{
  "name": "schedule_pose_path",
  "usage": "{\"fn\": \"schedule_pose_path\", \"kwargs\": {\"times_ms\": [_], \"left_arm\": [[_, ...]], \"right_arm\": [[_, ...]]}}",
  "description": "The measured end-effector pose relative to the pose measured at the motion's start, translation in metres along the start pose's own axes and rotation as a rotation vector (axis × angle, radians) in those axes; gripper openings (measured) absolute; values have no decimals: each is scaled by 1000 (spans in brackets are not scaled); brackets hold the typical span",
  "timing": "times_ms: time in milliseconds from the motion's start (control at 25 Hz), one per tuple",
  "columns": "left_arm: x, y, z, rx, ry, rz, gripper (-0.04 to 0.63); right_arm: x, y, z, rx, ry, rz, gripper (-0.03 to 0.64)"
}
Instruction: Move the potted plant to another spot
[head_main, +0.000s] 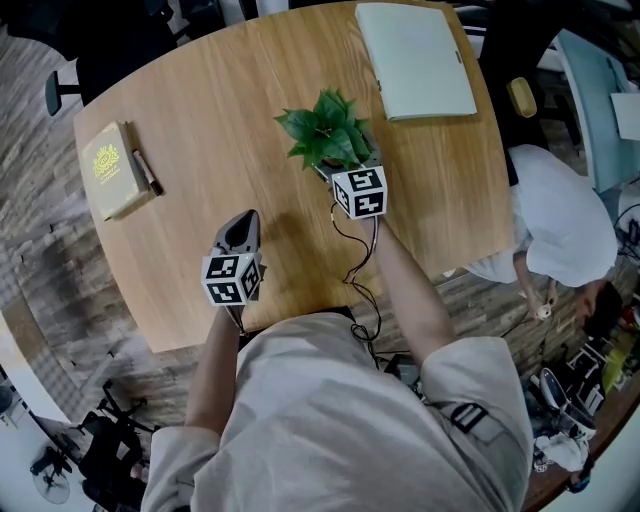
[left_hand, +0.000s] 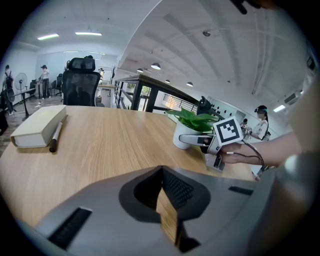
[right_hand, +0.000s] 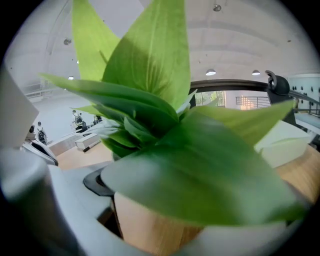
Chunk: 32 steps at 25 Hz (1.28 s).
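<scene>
Leftmost on the round pale wooden desk (head_main: 220, 110) lies a closed yellow hardback book (head_main: 110, 168) with a dark pen (head_main: 146, 172) just beside its right edge. Nearer the person, the left claw (head_main: 240, 228) is clenched and holds nothing: its own view shows the two grey jaws drawn together, with only a thin sliver of wood grain between them. It is well apart from both the book and the plant. Toward the middle of the desk stands the small potted plant with broad green leaves in a white pot (head_main: 328, 132), upright on the wood. The right claw (head_main: 346, 168) is released, its jaws spread wide to either side of the pot. The left gripper view shows one jaw lying along the pot's side. In the right gripper view the leaves fill the frame, so whether the jaws press on the pot cannot be made out. Further right, at the far edge, rests a flat pale green rectangular folder (head_main: 415, 60), well apart from the plant.
</scene>
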<state>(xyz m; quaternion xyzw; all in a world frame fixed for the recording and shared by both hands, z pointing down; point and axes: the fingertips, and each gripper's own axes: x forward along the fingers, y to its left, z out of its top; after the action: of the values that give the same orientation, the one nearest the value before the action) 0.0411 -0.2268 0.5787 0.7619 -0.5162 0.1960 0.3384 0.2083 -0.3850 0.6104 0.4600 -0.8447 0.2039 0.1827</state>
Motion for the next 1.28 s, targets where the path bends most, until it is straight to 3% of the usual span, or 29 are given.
{"fn": "schedule_pose_path", "kwargs": {"times_ms": [680, 760, 1280], "left_arm": [[-19, -8, -17, 0, -16, -45, 12], [-22, -9, -18, -2, -21, -58, 11], [-56, 3, -33, -18, -61, -80, 12]], "right_arm": [[-54, 22, -34, 6, 40, -60, 519], [-64, 30, -39, -8, 53, -64, 483], [-100, 119, -69, -60, 137, -38, 99]]}}
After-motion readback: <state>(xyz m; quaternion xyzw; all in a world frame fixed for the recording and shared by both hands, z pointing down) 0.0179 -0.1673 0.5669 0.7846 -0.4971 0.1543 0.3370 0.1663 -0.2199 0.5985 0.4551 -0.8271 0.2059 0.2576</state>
